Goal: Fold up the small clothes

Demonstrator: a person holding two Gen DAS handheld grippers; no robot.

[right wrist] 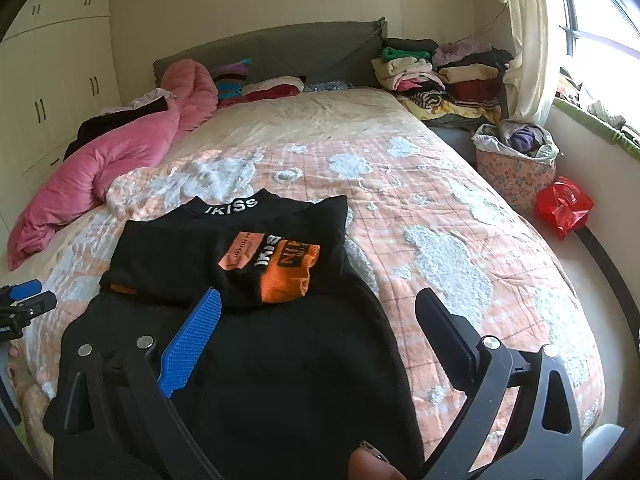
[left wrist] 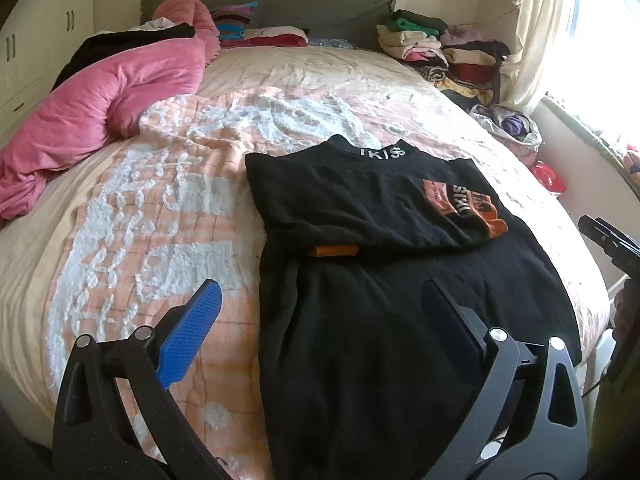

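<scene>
Black sweater [left wrist: 384, 248] lay flat on the bed [left wrist: 304, 76], on the peach-and-white quilt [left wrist: 168, 208], at the near end and toward the window side. Collar with white "IKISS" lettering [left wrist: 382, 153] pointed at the headboard [left wrist: 280, 4]. Both sleeves were folded in across the chest; the right-side sleeve lay on top, showing an orange printed patch and orange cuff [right wrist: 286, 276], while a second orange cuff [left wrist: 333, 251] peeked out from under the fold on the other side. Lower body of the sweater ran unfolded toward the foot of the bed. Left hand-held gripper [left wrist: 326, 320] was wide open, holding nothing: blue-padded finger [left wrist: 192, 332] over the quilt just beside the sweater's left edge, dark finger [left wrist: 452, 320] over the black fabric. Couldn't tell if either finger touched the cloth. Right hand-held gripper [right wrist: 320, 332] was also wide open and empty: blue finger [right wrist: 194, 344] over the sweater's lower body, dark finger [right wrist: 448, 332] over the quilt past its right edge. Each gripper showed at the edge of the other's view. Pink duvet [left wrist: 104, 92] was bunched along the left side of the bed, stacks of folded clothes [right wrist: 440, 76] piled by the headboard on the window side, a floral basket [right wrist: 516, 168] of clothes and a red plastic bag [right wrist: 562, 204] on the floor next to the bed.
</scene>
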